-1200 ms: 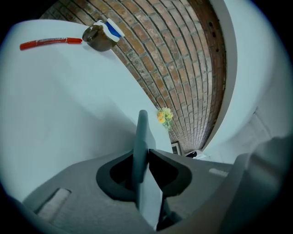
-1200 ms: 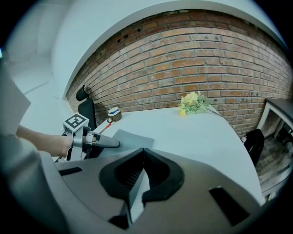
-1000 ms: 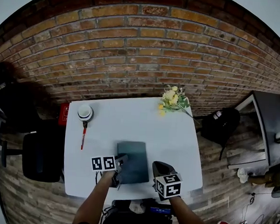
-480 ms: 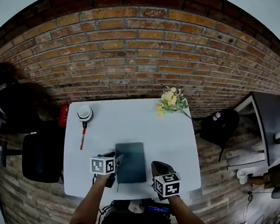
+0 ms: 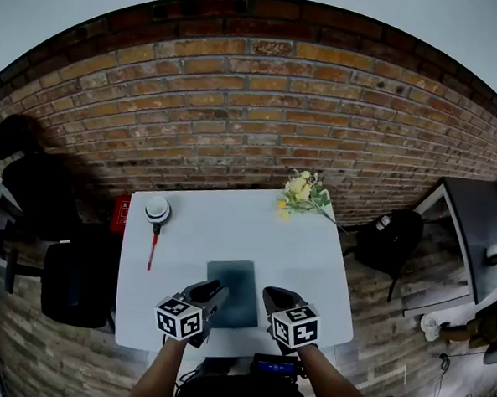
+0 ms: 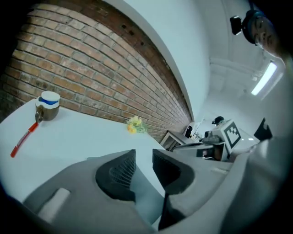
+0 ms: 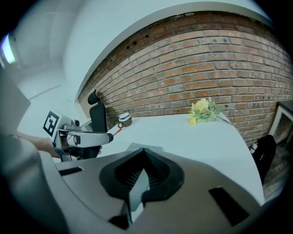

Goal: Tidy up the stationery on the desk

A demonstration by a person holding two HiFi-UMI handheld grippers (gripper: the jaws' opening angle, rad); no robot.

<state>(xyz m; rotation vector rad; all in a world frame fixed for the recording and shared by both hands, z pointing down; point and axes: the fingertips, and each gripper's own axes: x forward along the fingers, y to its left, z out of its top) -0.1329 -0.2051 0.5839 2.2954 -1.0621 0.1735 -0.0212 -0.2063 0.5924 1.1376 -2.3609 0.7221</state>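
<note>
A dark teal notebook (image 5: 233, 291) lies flat on the white desk (image 5: 196, 232), near its front edge. My left gripper (image 5: 211, 295) hovers over the notebook's left edge, jaws a narrow gap apart with nothing between them; the notebook (image 6: 144, 192) shows through the gap. My right gripper (image 5: 272, 299) is just right of the notebook, shut and empty. A red pen (image 5: 152, 250) lies at the desk's left, below a white-lidded cup (image 5: 156, 210). In the left gripper view the cup (image 6: 48, 106) and pen (image 6: 25, 138) sit far left.
Yellow flowers (image 5: 303, 191) lie at the desk's back right corner. A brick wall (image 5: 254, 110) runs behind the desk. A black chair (image 5: 76, 275) stands to the left, a dark bag (image 5: 389, 231) and another table (image 5: 474, 224) to the right.
Both grippers have drawn back toward the desk's front edge and risen. The left gripper has come off the notebook's left side. The notebook lies as before.
</note>
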